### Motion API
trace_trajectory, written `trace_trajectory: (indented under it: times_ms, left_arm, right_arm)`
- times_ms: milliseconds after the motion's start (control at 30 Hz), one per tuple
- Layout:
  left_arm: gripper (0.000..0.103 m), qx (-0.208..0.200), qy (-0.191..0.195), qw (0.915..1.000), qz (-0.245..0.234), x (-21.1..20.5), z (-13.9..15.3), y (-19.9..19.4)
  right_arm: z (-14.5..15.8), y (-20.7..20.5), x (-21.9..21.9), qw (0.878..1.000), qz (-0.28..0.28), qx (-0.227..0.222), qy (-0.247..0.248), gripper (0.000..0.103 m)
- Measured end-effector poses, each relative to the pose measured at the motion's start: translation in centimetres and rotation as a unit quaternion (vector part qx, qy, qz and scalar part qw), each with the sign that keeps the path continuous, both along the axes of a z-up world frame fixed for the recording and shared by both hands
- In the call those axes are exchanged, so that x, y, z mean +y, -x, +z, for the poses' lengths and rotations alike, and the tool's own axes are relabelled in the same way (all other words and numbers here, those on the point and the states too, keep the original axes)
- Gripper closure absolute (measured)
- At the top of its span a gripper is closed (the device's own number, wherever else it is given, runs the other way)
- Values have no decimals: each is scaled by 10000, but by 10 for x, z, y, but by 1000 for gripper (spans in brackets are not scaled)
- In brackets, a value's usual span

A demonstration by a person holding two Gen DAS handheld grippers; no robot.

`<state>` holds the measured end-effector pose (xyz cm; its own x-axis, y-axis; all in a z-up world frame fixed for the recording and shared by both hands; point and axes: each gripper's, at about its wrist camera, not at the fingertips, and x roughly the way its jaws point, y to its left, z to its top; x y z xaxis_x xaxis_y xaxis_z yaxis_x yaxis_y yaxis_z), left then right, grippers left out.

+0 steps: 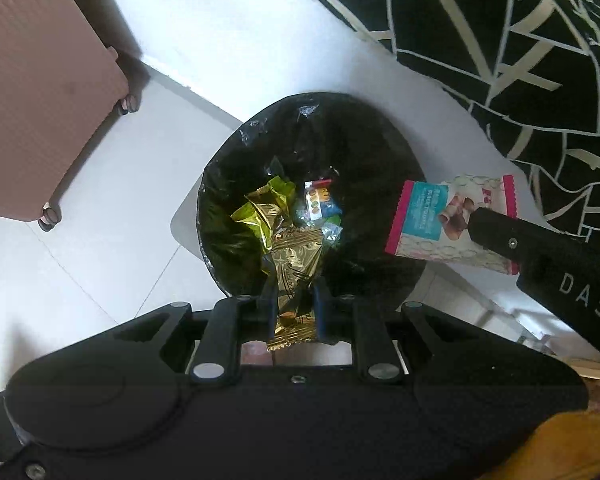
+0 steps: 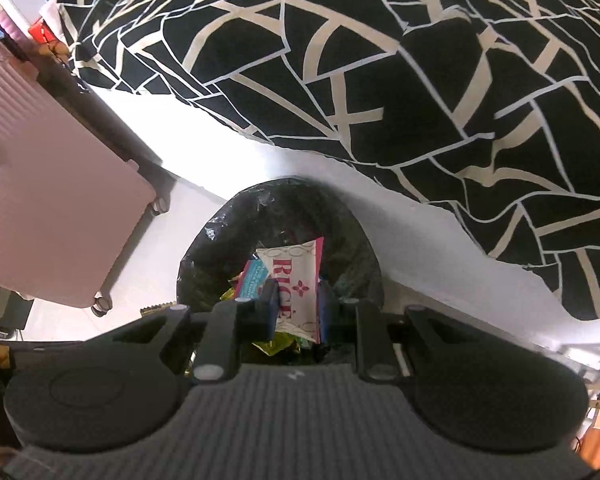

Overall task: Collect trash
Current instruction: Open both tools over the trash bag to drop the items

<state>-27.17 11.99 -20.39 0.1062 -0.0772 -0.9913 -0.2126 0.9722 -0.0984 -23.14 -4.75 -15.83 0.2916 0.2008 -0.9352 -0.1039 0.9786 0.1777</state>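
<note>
My left tool [image 1: 293,300] pinches a gold foil wrapper [image 1: 294,276] and my right tool [image 2: 299,307] pinches a white and pink snack packet [image 2: 296,286], both nearly closed, above the black-lined bin [image 1: 340,128] on the floor beside the bed [image 2: 380,60]. Both pieces look feather-light, crinkly and slippery, so I judge a pinch on the flat middle holds best.

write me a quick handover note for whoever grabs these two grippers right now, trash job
Left gripper: shut on a gold wrapper, pointing straight down over the open bin.
Right gripper: shut on a white and pink snack packet, held over the bin's right rim.
Bin: black-lined, on the white floor between the pink suitcase and the bed with the black patterned cover.
Done: several wrappers, green-gold and blue among them, already lie in the bin.
Left: open both grippers so the two pieces drop in; the right one probably wants to come further over the opening first. Other trash may be out of view.
</note>
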Motion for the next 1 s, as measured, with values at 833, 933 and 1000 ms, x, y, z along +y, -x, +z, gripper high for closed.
trace_trajectory:
  times_ms: [833,933,1000]
  left_arm:
    - [84,101,175,9997,-139,7,-42,-33]
    - [84,128,162,9996,-211,6,-47,-37]
    - [82,128,163,9995,-231,5,-49,-38]
  right_arm:
    - [-37,-27,12,9998,-136,89,113,76]
    - [-41,-29,11,9998,-136,94,142,76]
    - [-42,-31,12,9998,-135,105,142,73]
